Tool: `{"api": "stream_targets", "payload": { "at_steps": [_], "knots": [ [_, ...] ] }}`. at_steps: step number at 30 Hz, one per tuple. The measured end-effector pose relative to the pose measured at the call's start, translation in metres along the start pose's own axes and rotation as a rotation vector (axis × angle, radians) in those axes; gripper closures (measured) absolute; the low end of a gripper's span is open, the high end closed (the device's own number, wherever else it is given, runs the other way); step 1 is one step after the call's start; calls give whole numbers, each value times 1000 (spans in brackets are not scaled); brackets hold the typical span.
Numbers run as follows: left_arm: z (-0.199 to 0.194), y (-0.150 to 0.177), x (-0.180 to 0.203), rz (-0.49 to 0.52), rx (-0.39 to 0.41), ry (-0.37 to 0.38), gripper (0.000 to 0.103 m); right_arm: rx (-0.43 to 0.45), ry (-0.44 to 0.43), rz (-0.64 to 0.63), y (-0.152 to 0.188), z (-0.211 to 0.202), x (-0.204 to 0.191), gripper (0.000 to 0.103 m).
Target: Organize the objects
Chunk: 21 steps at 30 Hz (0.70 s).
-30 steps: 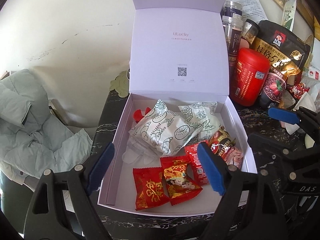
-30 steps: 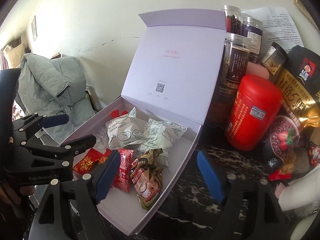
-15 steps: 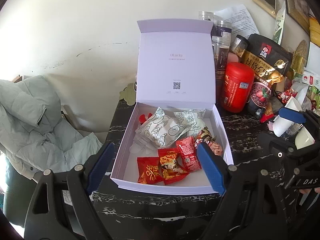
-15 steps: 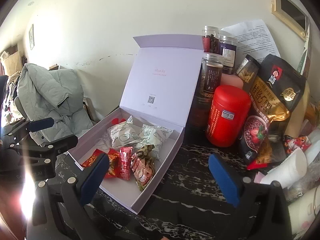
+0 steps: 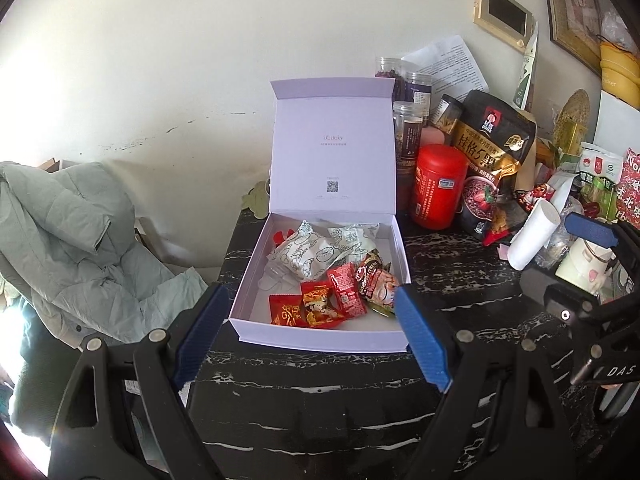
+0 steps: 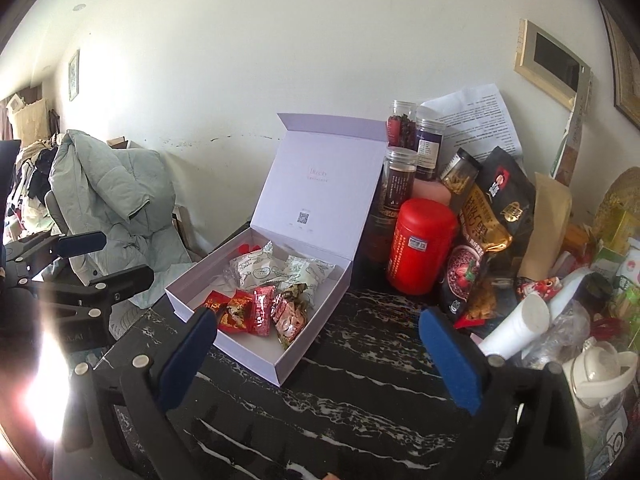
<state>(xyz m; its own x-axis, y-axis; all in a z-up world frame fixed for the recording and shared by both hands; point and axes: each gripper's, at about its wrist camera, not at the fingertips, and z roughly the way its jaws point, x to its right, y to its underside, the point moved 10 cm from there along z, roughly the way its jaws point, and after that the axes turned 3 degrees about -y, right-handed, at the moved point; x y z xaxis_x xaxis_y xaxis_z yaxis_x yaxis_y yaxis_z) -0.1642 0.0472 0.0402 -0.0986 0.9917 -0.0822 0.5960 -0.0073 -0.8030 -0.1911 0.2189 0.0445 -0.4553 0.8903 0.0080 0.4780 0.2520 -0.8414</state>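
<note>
An open lavender box [image 5: 320, 340] with its lid upright stands on the black marbled table [image 5: 320, 404]. Inside lie white patterned packets [image 5: 304, 250] and red snack packets [image 5: 316, 306] near the front wall. My left gripper [image 5: 309, 291] hovers open and empty, back from the box's front edge. In the right wrist view the box [image 6: 248, 356] lies left of centre with the red packets [image 6: 256, 314] inside. My right gripper [image 6: 317, 314] is wide open, holds nothing, and stands over bare tabletop beside the box's right corner.
Right of the box stand a red canister [image 5: 438, 188], several clear jars [image 5: 408, 136], a black oat bag [image 5: 494, 148] and a white paper roll [image 5: 534, 236]. A white mug [image 6: 600, 376] sits at the table's right. A grey-green jacket [image 5: 72, 240] drapes over a chair at the left.
Both grippers have drawn back and upward from the box, which now looks smaller and farther. The right gripper's jaws have spread wider. The packets in the box have not moved.
</note>
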Motion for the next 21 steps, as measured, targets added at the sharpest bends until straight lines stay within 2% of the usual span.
{"api": "stream_targets", "payload": {
  "at_steps": [6, 16, 21],
  "knots": [
    [-26, 14, -4, -23, 21, -34, 18, 7, 11, -5, 15, -23, -5, 0],
    [-35, 60, -4, -32, -31, -59, 18, 9, 7, -47, 51, -46, -26, 0],
    [-35, 82, -4, -31, -58, -74, 18, -26, -8, -32, 75, -46, -32, 0]
  ]
}}
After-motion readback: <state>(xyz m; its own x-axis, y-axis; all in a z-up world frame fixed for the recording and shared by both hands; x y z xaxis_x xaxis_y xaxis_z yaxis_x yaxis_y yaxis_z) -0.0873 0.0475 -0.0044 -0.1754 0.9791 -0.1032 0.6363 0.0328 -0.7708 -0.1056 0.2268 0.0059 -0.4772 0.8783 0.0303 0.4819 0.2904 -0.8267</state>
